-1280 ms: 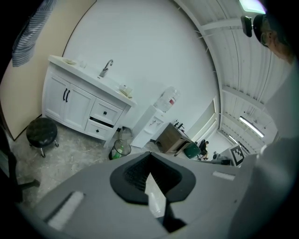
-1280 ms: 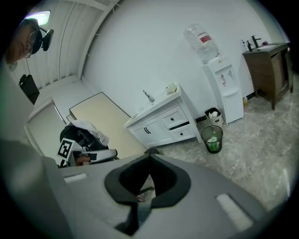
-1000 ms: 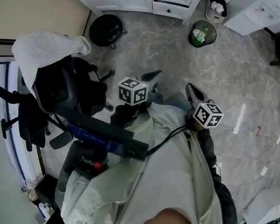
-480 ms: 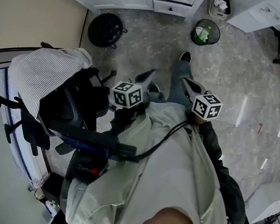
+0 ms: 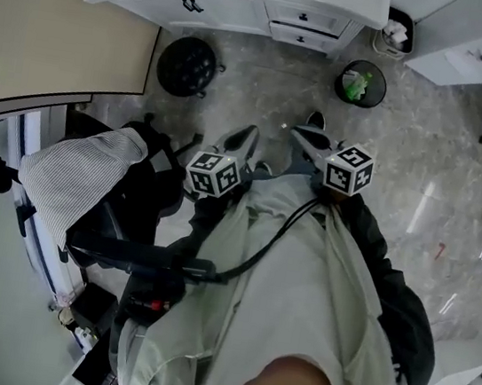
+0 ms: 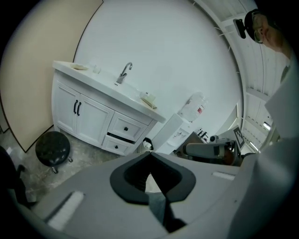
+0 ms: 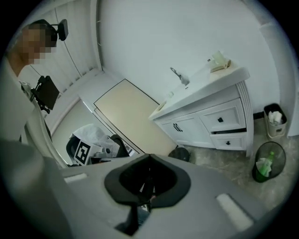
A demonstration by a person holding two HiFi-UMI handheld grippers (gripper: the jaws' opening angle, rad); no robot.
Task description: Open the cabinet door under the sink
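Note:
The white vanity [image 5: 225, 1] with its sink stands at the top of the head view. Its two cabinet doors [image 5: 192, 5] carry black handles and are closed. The left gripper view shows these doors [image 6: 77, 109] under the faucet [image 6: 124, 72]; the right gripper view shows them [image 7: 180, 127] too. My left gripper [image 5: 248, 134] and right gripper [image 5: 299, 133] are held out in front of the person's body, well short of the vanity. Both are shut and hold nothing, as the left gripper [image 6: 150, 156] and right gripper [image 7: 148, 158] show in their own views.
A black round stool [image 5: 188, 66] sits on the floor before the cabinet doors. A wire waste bin [image 5: 361, 82] and a small white bin [image 5: 395, 31] stand to the vanity's right. An office chair draped with striped cloth [image 5: 77, 181] is at the left.
The person has stepped toward the vanity, which now looks nearer. Both grippers moved forward with the body, still shut. The chair has slipped back and lower in the view.

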